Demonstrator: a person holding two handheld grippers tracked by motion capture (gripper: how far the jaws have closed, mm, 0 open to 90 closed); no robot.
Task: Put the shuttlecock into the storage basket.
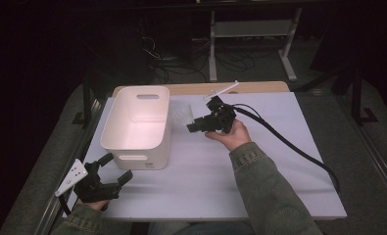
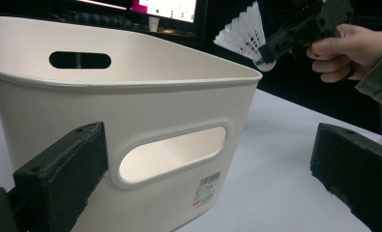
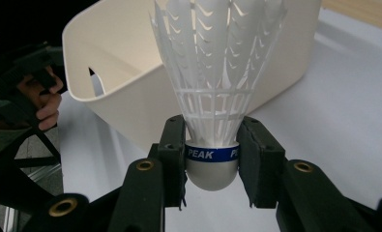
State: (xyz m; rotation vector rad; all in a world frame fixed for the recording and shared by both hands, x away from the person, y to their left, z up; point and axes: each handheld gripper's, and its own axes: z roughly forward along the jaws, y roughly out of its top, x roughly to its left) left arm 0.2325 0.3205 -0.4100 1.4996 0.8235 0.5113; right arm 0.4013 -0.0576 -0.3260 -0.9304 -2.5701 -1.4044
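At the lower left of the high view the left tool point(image 1: 116, 169) rests at the near table point(image 1: 279, 161) edge with its jaws spread wide and nothing between them, pointed at the near wall of the white bin point(image 1: 137, 126); the left gripper view has the bin's slotted handle wall directly ahead of those jaws. It can stay parked there, or be used to steady the bin's near wall if the bin threatens to slide.

Moving right, the bin sits at the centre left of the high view, open side up and apparently with nothing in it. Just to the right of its rim hangs the shuttlecock point(image 1: 182, 116), held above the table by the right tool point(image 1: 195, 125). In the right gripper view, the right tool is clenched on the shuttlecock's cork base point(image 3: 212, 166) at the blue band, feathers pointing away from the hand toward the bin.

The step in hand looks like carrying the shuttlecock over the bin and dropping it in. To do it well: keep the grip low on the cork so the skirt is not crushed, bring the whole feather skirt past the rim before lowering, keep clear of the wall so the light bin is not nudged, and release only once the cork is over the bin's floor
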